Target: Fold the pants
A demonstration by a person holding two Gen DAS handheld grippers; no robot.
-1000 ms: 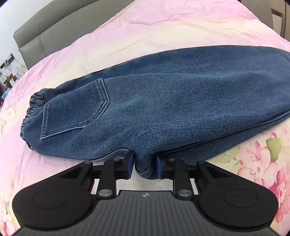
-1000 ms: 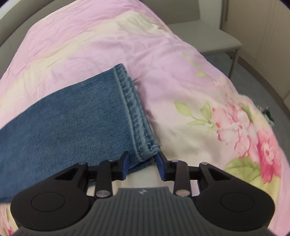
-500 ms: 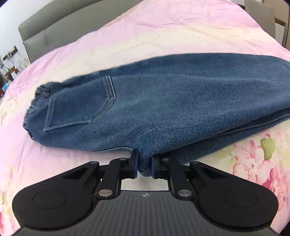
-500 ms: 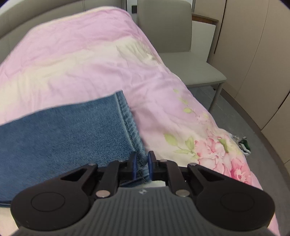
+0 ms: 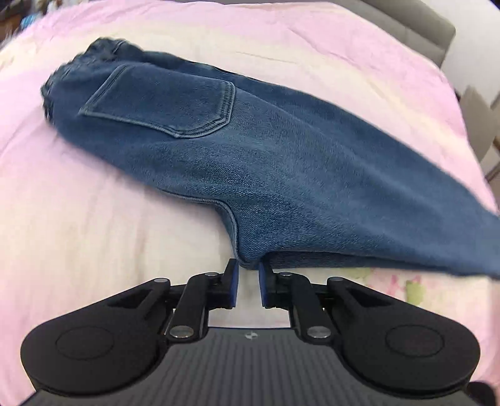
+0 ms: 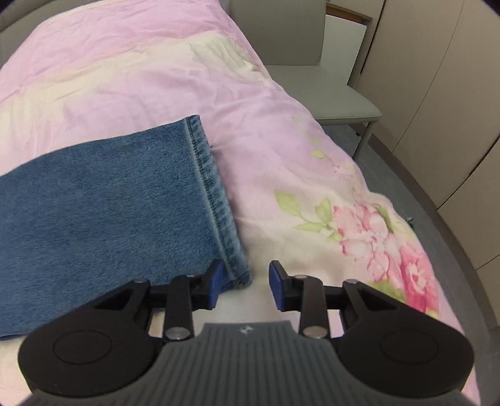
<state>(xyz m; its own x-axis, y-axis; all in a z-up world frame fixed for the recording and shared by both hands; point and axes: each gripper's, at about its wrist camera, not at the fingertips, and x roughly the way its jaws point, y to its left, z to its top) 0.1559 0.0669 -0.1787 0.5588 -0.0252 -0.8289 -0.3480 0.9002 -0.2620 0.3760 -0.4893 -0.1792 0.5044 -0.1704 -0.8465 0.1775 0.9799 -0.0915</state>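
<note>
Blue denim pants (image 5: 281,175) lie folded leg on leg across the bed, back pocket (image 5: 175,100) up and elastic waistband (image 5: 93,53) at the far left. My left gripper (image 5: 248,271) is shut on the crotch point, which is pinched between its blue pad tips; the cloth to the right is lifted slightly off the cover. In the right wrist view the leg end (image 6: 109,203) lies flat with its stitched hem (image 6: 212,193) running toward me. My right gripper (image 6: 245,281) is opening; the hem corner lies loose between its jaws, beside the left pad.
A pink and cream floral bedcover (image 6: 312,156) covers the bed. A grey headboard (image 5: 422,28) stands at the far right of the left wrist view. Beyond the bed's right edge are a grey chair (image 6: 312,78), beige cupboard doors (image 6: 437,93) and grey floor (image 6: 406,175).
The left gripper closed on the crotch point and rolled; the pants now run diagonally in its view. The right gripper shut on the hem corner, then opened and let it go.
</note>
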